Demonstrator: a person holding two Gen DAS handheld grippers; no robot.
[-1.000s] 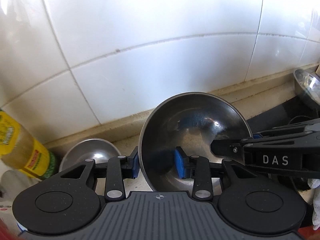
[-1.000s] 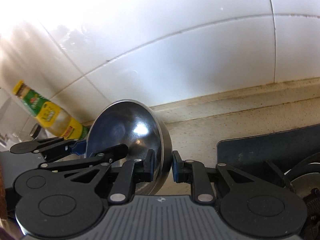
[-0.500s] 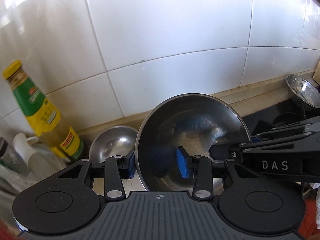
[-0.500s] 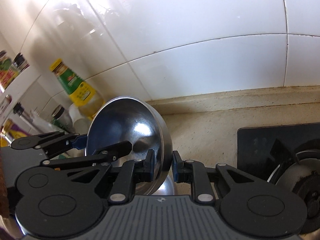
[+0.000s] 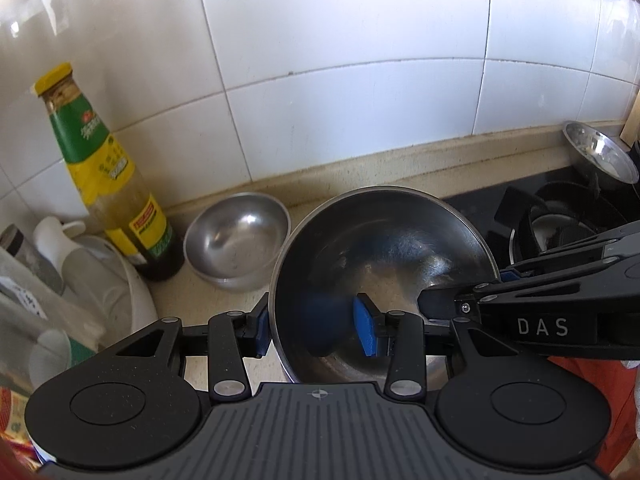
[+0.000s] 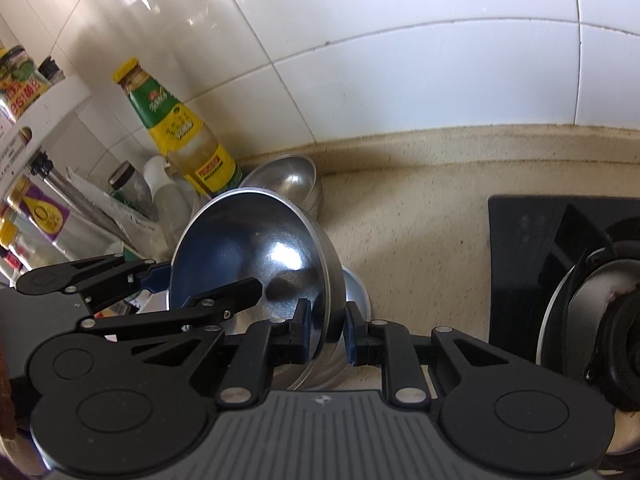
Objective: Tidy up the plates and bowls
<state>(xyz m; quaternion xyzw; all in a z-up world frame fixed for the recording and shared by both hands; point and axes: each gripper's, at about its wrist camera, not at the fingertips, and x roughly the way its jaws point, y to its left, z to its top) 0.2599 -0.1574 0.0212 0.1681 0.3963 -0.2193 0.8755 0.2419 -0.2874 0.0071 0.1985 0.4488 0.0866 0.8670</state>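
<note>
A large steel bowl [image 5: 380, 248] hangs tilted over the counter, carried between both grippers. My right gripper [image 6: 327, 334] is shut on its right rim, one pad inside and one outside. My left gripper [image 5: 314, 328] straddles the left rim. Its outer pad sits by the rim, while its inner blue pad stands off the wall, so the jaws are slack. A small steel bowl [image 5: 236, 240] rests upright on the counter by the wall, beyond the large bowl [image 6: 240, 240]. Another steel rim [image 6: 356, 296] shows just under the carried bowl.
A green and yellow sauce bottle [image 5: 100, 168] stands left of the small bowl, with white containers [image 5: 100, 280] and jars crowded beside it. A black stove [image 5: 560, 216] with a burner [image 6: 600, 320] lies to the right. A further steel bowl [image 5: 600, 156] sits behind it. Beige counter [image 6: 420, 220] runs between.
Both grippers carried the large bowl leftwards and back from the wall, so the bottle and small bowl came further into view. The left gripper's jaws widened a little around the rim.
</note>
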